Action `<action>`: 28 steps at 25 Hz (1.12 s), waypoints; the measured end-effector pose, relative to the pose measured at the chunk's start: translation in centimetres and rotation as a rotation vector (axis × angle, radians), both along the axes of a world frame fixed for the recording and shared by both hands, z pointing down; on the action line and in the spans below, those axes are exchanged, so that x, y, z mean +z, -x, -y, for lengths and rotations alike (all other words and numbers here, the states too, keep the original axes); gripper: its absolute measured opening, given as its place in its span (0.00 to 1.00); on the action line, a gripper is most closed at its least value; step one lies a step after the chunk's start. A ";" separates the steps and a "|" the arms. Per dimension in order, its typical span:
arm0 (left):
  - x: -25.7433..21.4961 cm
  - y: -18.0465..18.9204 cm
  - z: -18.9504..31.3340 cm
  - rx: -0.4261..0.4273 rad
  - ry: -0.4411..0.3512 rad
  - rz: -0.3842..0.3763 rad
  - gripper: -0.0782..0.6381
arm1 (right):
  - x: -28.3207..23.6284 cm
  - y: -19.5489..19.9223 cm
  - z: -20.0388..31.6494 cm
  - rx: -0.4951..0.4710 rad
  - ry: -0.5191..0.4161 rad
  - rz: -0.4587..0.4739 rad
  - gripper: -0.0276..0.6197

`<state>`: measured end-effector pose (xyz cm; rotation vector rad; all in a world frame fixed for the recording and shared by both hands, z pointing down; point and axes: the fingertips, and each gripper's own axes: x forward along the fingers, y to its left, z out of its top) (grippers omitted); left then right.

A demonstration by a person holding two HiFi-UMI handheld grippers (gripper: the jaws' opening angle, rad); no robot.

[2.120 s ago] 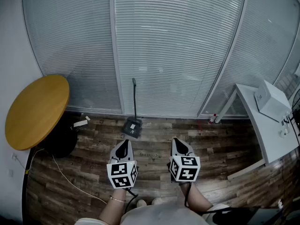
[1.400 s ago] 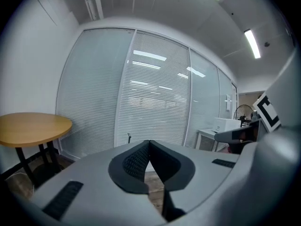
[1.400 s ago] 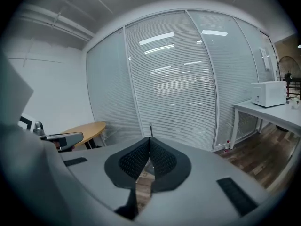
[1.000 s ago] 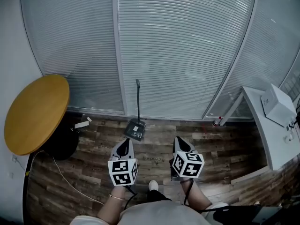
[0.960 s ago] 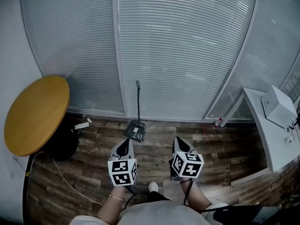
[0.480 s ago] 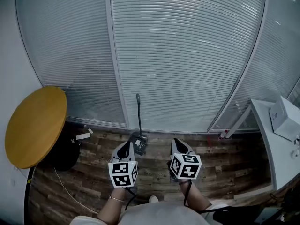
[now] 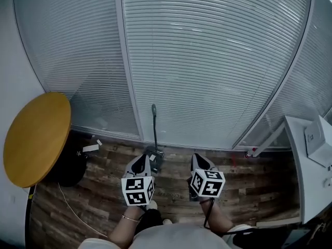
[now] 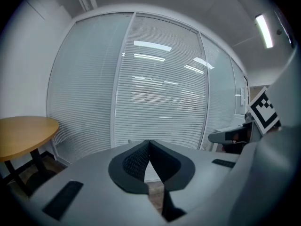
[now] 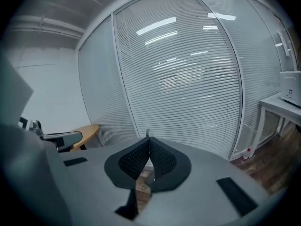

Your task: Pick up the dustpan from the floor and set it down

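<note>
Dustpan (image 7: pixel 155 157) is sitting on the wood floor (image 7: pixel 249 191) at the foot of the glass wall with blinds (image 7: pixel 207 61), its long handle standing upright against the white slats. The dark pan is lying just ahead of the left gripper (image 7: pixel 140 161), whose tip is overlapping the pan's left edge in the head view; contact cannot be told from here.

Left gripper is pointing forward and slightly down. In the left gripper view its fingers (image 8: pixel 136 161) are pressing together at the tips, with nothing between them.

Right gripper (image 7: pixel 199 158) is hovering beside the left one, apart from the dustpan and to its right. In the right gripper view its fingers (image 9: pixel 162 160) are likewise meeting at the tips and holding nothing. A thin dark stub is showing just above them, possibly the top of the dustpan handle; the view is too poor to be sure.

Round yellow bench (image 7: pixel 36 139) is standing at far left. A white bench (image 7: pixel 311 191) is carrying a white box (image 7: pixel 319 139) at far right.
</note>
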<state>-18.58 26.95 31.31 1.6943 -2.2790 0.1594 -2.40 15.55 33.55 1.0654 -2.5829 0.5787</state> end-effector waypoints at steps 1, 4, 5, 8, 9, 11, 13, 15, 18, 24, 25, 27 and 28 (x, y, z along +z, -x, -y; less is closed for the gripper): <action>0.2 0.1 0.6 0.009 0.000 -0.007 0.13 | 0.2 0.3 0.4 0.000 0.005 -0.001 0.09; 0.9 0.4 2.3 0.030 0.004 -0.009 0.13 | 0.8 1.4 1.5 -0.001 0.015 0.000 0.09; 1.1 0.6 2.9 0.034 0.005 -0.010 0.13 | 0.9 1.7 2.0 0.000 0.015 -0.001 0.09; 1.2 2.0 5.2 0.040 -0.005 -0.013 0.13 | 0.9 2.8 4.0 0.013 0.009 -0.003 0.09; 1.1 2.6 6.0 0.041 -0.012 -0.013 0.13 | 0.8 3.3 4.7 0.016 0.005 -0.004 0.09; 0.9 3.7 7.6 0.042 -0.024 -0.015 0.13 | 0.4 4.3 6.3 0.017 -0.006 -0.007 0.09; 0.7 5.0 9.4 0.042 -0.036 -0.022 0.13 | -0.1 5.4 7.9 0.019 -0.019 -0.012 0.09; 0.4 6.5 11.1 0.046 -0.047 -0.031 0.13 | -0.8 6.9 9.5 0.019 -0.031 -0.019 0.09; 0.3 8.9 13.6 0.060 -0.052 -0.041 0.13 | -1.6 9.2 11.6 0.024 -0.049 -0.031 0.09; -0.4 12.6 19.1 0.114 -0.053 -0.014 0.13 | -2.1 12.8 16.5 0.061 -0.065 -0.030 0.09; -0.4 13.1 19.9 0.119 -0.053 -0.011 0.13 | -2.0 13.2 17.3 0.066 -0.066 -0.031 0.09; -0.4 14.0 21.2 0.126 -0.049 -0.007 0.13 | -1.8 13.9 18.6 0.076 -0.065 -0.033 0.09; -0.2 14.4 21.6 0.128 -0.045 -0.006 0.13 | -1.7 14.2 19.1 0.080 -0.064 -0.033 0.09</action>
